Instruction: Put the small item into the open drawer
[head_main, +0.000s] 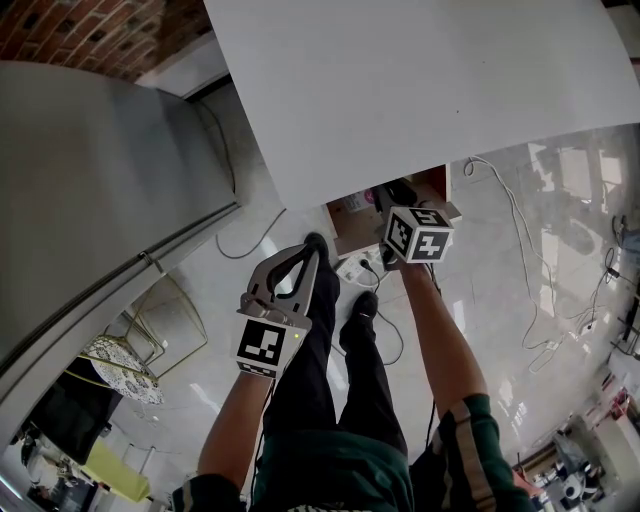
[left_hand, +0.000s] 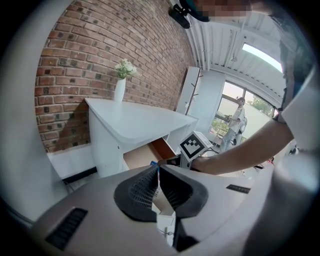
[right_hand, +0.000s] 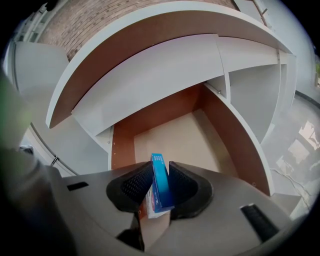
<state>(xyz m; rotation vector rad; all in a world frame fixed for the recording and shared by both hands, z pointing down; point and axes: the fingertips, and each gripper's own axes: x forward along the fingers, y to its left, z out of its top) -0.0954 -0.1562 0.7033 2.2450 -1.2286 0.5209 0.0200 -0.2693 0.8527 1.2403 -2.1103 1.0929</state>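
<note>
Your left fingers (head_main: 280, 262) are clenched tip to tip and empty in the head view, held low over the pale floor (head_main: 520, 300) beside your legs. Your right arm reaches further forward. Its cube (head_main: 418, 232) sits at the edge of the white table (head_main: 420, 90), just beside the brown drawer (head_main: 432, 183) that shows under that edge. A white power strip (head_main: 360, 268) lies on the floor between the two grippers.

In the left gripper view, the ribbed pads (left_hand: 140, 192) of the left fingers meet at their tips. Beyond them the table (left_hand: 145, 120) stands against a brick wall (left_hand: 100, 55), with a white vase (left_hand: 119, 89) of flowers on its far end. The drawer (left_hand: 142, 156) is pulled out below the top. The right cube (left_hand: 194, 145) is near it, and a sliver of the blue box (left_hand: 154, 163) shows close by.

In the right gripper view, your right fingers (right_hand: 132, 187) grasp the small box (right_hand: 161, 187), which stands on edge between the pads. Straight ahead the drawer (right_hand: 235, 145) lies open, its pale bottom and brown walls spreading beyond the box. You cannot tell whether the box touches the drawer.
</note>
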